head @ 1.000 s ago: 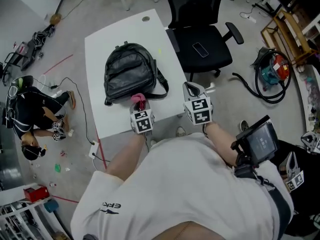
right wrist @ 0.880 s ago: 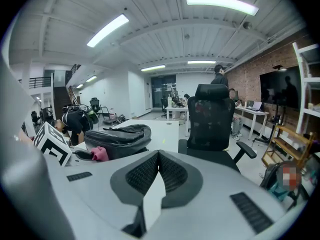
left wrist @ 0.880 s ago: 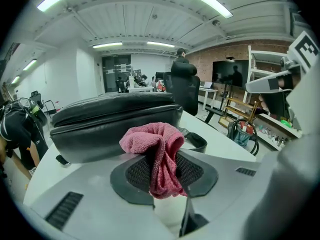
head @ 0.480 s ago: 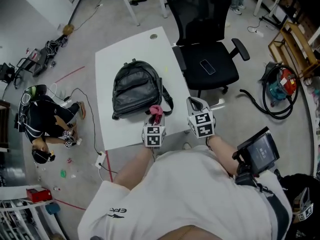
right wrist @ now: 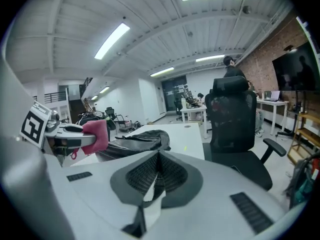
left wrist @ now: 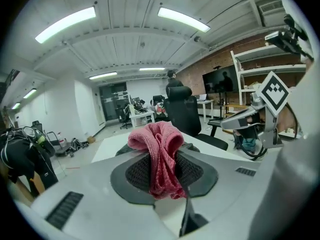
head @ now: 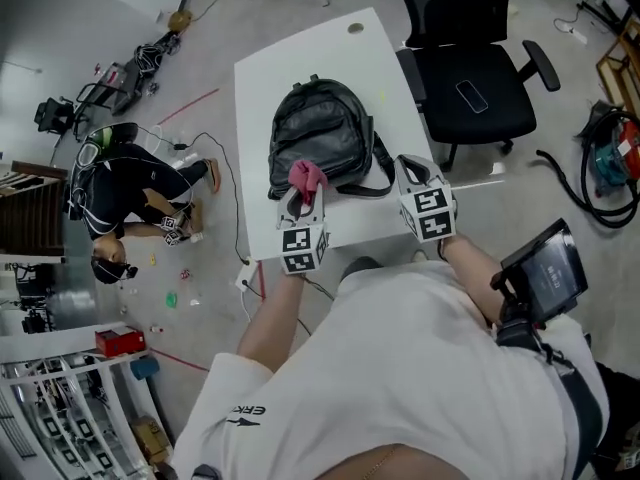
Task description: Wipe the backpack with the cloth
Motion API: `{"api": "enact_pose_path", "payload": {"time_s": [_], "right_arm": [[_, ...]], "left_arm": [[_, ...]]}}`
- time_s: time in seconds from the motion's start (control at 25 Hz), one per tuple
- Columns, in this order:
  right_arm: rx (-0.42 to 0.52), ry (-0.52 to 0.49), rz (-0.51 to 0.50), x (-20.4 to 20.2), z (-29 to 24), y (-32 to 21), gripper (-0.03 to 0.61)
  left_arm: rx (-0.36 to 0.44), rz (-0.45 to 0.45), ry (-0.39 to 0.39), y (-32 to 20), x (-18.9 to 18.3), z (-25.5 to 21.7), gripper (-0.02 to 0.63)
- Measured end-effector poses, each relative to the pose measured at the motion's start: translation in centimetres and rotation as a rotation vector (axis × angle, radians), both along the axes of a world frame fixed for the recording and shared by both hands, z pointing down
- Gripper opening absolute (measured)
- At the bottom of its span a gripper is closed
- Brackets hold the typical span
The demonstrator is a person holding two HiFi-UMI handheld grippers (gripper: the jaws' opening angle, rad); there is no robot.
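White table [head: 258, 118] is carrying the black backpack [head: 320, 133], which is lying flat near its middle. My left gripper [head: 300, 193] is clamping the pink cloth [head: 306, 175] — bunched up between the jaws — at the backpack's near edge; whether it is touching, I cannot tell. My right gripper [head: 408, 166] is hovering just beside the backpack's right strap, jaws pressed together on nothing. Right of the backpack, a black office chair [head: 470, 78] is standing.
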State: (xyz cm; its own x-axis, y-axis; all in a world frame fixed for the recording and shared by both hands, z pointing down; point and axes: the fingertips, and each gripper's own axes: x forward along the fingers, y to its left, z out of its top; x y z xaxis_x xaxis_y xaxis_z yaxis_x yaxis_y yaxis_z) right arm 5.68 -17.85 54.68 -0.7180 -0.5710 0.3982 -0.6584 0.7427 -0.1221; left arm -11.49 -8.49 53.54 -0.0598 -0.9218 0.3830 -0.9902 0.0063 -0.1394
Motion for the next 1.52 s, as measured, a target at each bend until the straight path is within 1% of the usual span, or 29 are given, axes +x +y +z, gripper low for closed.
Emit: {"api": "enact_pose_path", "payload": {"time_s": [0.16,0.28,0.48,0.64,0.72,0.8,0.96,1.08,1.2,1.36,1.44,1.52], "right_arm": [[0.005,-0.005,-0.025,-2.1,-0.9,-0.3,0.003],[0.029,0.001,-0.026,-3.8,-1.6,-1.2,0.003],[0.074,0.031,-0.008,-7.4,-3.0,-3.1,0.003],[0.085,0.052,0.034,-10.2,-4.0,-5.0,0.003],[0.089,0.068,0.056,-11.3,-4.3,-5.7,0.003],[0.091,0.086,0.075,-12.4,-4.3,-6.3,0.003],[0.086,0.127,0.115,-14.3,-3.8,-7.3,0.003],[0.088,0.160,0.160,-15.3,-3.6,-7.4,0.003],[0.073,0.192,0.189,-15.6,-3.1,-7.6,0.003],[0.058,0.220,0.203,-15.5,-2.7,-8.4,0.003],[0.061,0.228,0.201,-14.9,-2.7,-8.3,0.003],[0.054,0.239,0.201,-14.2,-2.5,-7.9,0.003]], "left_arm": [[0.017,-0.067,-0.015,-0.9,-4.6,-1.6,0.106],[0.024,-0.086,-0.027,-2.2,-7.7,-2.2,0.106],[0.023,-0.071,-0.036,-5.3,-12.9,-2.2,0.106],[0.021,-0.047,-0.031,-8.2,-17.0,-2.1,0.106],[0.015,-0.014,-0.043,-9.8,-18.6,-2.0,0.106],[-0.005,0.047,-0.079,-11.6,-20.0,-1.8,0.106],[-0.101,0.214,-0.170,-15.6,-21.9,0.2,0.106],[-0.162,0.380,-0.265,-18.1,-22.0,2.6,0.106],[-0.208,0.542,-0.407,-19.8,-20.9,4.3,0.106],[-0.274,0.760,-0.654,-22.2,-18.2,7.1,0.106],[-0.313,0.844,-0.790,-23.1,-17.0,8.5,0.106],[-0.372,0.913,-0.920,-23.6,-16.3,10.0,0.106]]}}
